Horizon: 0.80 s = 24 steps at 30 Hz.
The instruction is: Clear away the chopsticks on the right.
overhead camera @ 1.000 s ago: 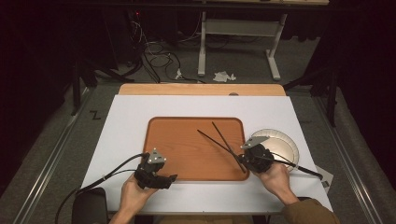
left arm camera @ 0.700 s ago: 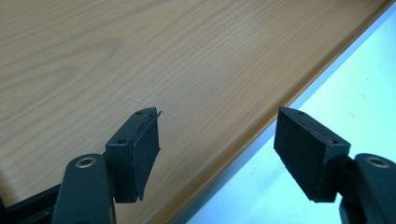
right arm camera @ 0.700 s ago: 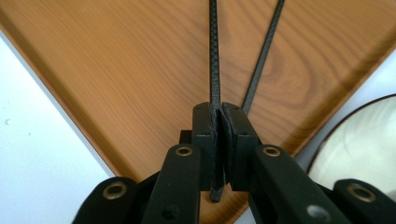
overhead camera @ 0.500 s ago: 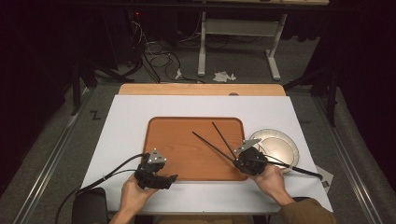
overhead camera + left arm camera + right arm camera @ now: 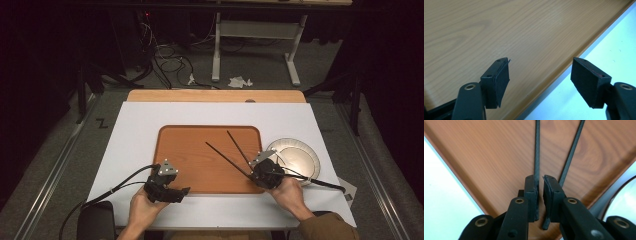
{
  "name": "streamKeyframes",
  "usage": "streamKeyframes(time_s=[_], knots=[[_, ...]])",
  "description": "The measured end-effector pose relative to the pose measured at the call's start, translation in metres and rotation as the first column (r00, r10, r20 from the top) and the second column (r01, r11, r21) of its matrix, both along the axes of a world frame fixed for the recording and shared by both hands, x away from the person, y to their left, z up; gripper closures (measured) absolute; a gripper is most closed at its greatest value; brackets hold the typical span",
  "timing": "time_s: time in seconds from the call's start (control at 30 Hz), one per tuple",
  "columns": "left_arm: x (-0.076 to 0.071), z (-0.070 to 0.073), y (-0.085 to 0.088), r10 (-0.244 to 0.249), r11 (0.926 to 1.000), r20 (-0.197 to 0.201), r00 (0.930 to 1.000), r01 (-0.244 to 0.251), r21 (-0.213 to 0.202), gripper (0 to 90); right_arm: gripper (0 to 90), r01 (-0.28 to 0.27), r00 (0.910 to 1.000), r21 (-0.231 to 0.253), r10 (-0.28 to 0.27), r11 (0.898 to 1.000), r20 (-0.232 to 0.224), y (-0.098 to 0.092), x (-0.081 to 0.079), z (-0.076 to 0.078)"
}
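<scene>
I see a white sheet (image 5: 150, 130) under both sets of jaws; it lies below the far-side jaw of my left gripper (image 5: 184, 191) and well off to the near side of my right gripper (image 5: 252, 172). Far ahead of the jaws a bare wooden strip (image 5: 215, 95) edges the table. Beyond it, on the floor, lie crumpled paper (image 5: 240, 81), tangled cables (image 5: 165, 55) and a white desk frame (image 5: 216, 50). A small paper tag (image 5: 348, 190) sits behind the right jaws.
</scene>
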<state>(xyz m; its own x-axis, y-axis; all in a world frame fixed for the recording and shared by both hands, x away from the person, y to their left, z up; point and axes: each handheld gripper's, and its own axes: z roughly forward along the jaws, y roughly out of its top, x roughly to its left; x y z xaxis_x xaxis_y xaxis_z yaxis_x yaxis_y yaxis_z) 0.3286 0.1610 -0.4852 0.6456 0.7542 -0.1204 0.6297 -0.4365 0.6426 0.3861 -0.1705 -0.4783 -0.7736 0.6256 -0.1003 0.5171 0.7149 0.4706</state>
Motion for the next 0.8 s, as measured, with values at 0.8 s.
streamKeyframes(time_s=[0.8], knots=[[0.001, -0.001, 0.0, -0.006, 1.0, -0.007, 1.0, 0.006, 0.006, 30.9, 83.7, -0.01, 0.9997, -0.053, 0.011, 0.999, 0.022, 0.013, 0.007, -0.008]])
